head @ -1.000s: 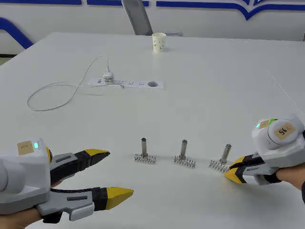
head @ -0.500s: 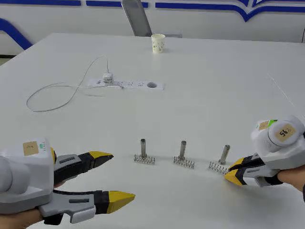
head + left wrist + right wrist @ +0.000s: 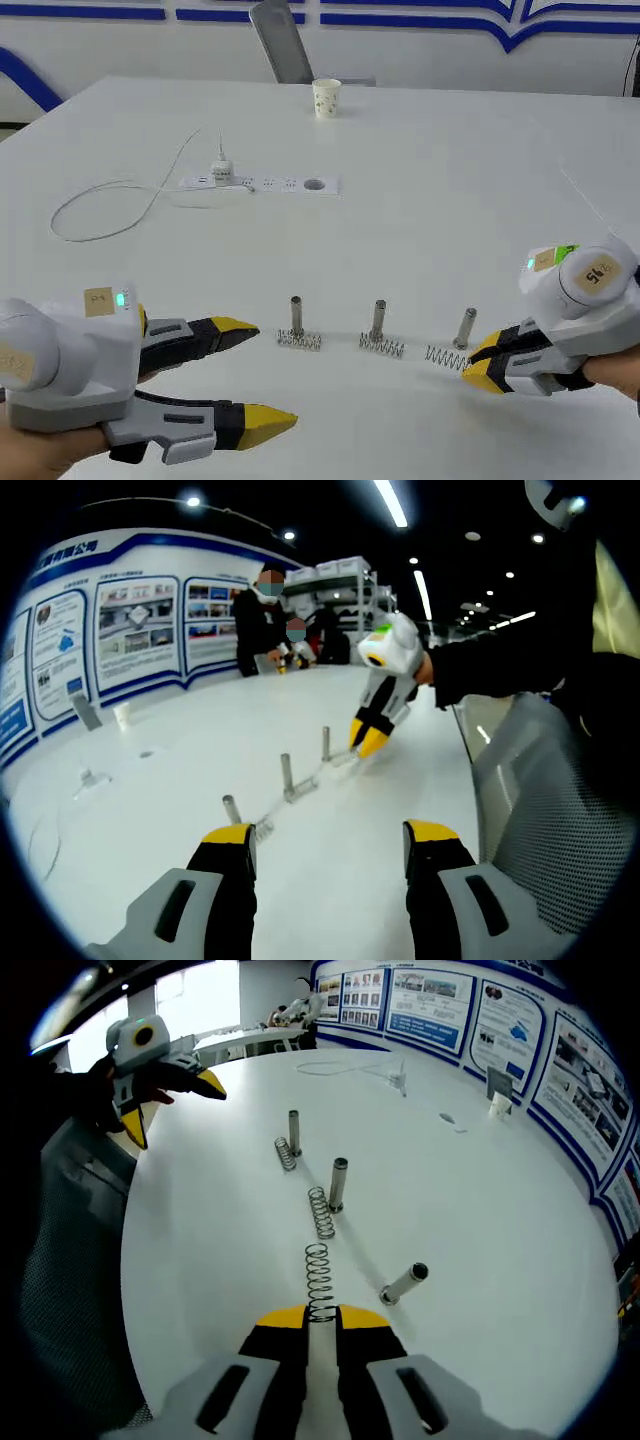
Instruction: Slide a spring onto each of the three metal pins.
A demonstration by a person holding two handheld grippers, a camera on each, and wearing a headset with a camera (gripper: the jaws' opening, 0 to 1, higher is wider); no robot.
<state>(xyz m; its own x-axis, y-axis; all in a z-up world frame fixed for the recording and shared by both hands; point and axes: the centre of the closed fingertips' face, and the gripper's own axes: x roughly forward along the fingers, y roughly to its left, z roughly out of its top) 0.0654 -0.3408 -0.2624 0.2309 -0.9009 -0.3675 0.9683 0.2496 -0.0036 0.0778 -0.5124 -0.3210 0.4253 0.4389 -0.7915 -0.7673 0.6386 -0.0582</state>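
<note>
White table [image 3: 450,200], blue-striped wall [image 3: 120,45]; right hand-held gripper [image 3: 477,362] pinches 1 spring [image 3: 445,356], left hand-held gripper [image 3: 270,375] gapes wide.

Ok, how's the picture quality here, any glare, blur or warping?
Head view: sharp, even light, hardly any shadow on the table. Left gripper view: fisheye bending, ceiling lights flare. Right gripper view: table edge curves, window blown out, spring sharp at the jaws.

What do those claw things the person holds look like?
The left tool and right tool each have a chunky white body, grey-and-black jaws with pointy yellow tips, a small tan sticker and a green light. The arm behind the right one wears a black sleeve.
</note>
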